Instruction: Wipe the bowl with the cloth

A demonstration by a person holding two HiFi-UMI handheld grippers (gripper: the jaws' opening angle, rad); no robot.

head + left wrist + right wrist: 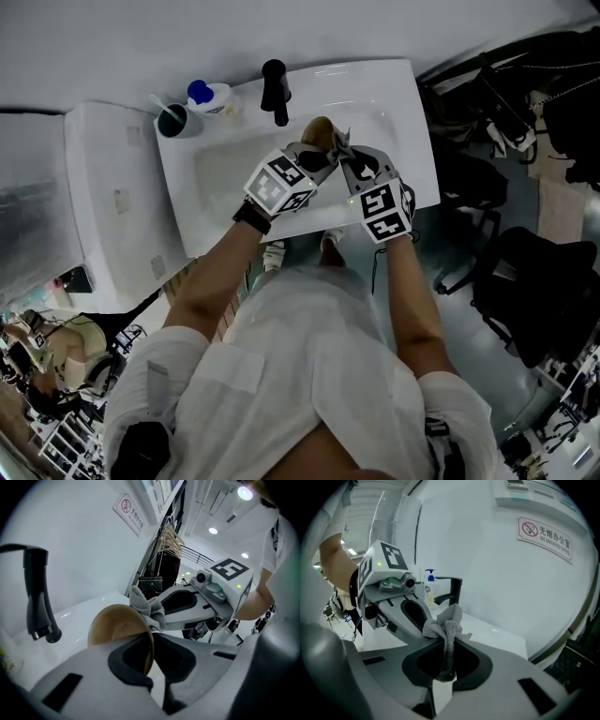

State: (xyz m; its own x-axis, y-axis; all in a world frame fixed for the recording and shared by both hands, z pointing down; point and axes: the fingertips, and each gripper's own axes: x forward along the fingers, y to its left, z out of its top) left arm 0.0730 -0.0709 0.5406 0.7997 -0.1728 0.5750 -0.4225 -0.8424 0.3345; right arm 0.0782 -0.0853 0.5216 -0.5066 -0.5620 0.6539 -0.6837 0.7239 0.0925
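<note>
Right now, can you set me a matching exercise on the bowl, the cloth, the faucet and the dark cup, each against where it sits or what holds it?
Things:
1. bowl
2. cloth
3. faucet
4. dark cup

Places:
A. pinched between the jaws of the right gripper
B. middle of the back edge of the sink
C. rim clamped between the jaws of the left gripper
D. on the sink's rim, left of the faucet

Pairs: 1-C, 2-A, 3-B, 4-D
</note>
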